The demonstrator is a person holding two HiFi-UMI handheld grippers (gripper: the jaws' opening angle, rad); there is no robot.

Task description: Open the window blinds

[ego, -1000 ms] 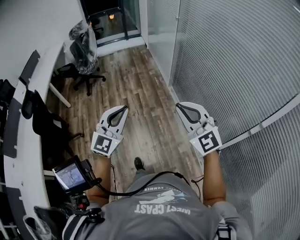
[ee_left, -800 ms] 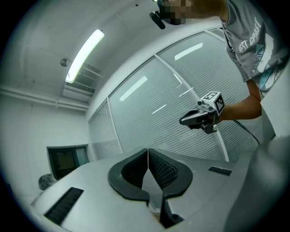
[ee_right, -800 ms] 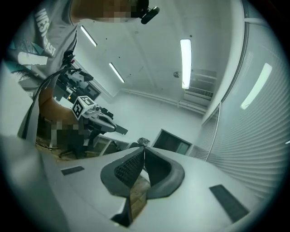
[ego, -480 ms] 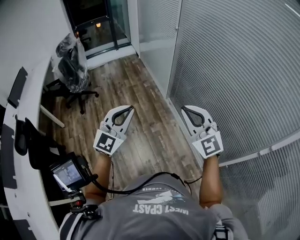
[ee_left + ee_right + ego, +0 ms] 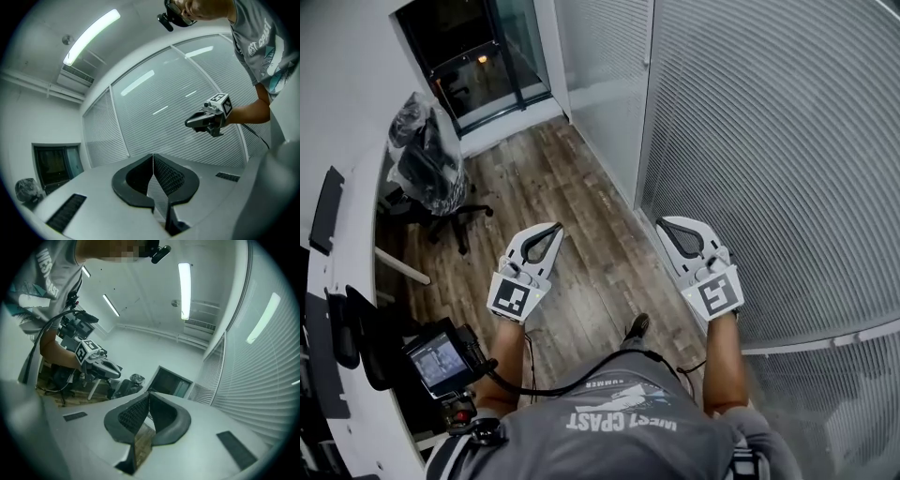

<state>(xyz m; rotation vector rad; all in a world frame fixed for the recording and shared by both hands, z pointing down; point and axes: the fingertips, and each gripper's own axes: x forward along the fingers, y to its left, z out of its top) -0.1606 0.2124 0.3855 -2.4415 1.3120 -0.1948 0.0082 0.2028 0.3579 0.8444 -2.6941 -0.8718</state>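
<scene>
Window blinds [image 5: 769,141] hang closed along the wall by the wood floor's [image 5: 581,187] right edge. The left gripper [image 5: 553,228] and right gripper [image 5: 664,225], jaws pressed together on nothing, hover short of them. Slats look light and easily bent; no cord shows to pull.

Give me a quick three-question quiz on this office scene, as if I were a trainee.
1. True or false: the left hand-held gripper is gripping the blinds.
2. The blinds hang on which side of the person? A) left B) right C) behind
3. Fill in: the right hand-held gripper has its jaws ___.
Key: 1 false, it is shut on nothing, above the wood floor; 2 B; 3 shut.
</scene>
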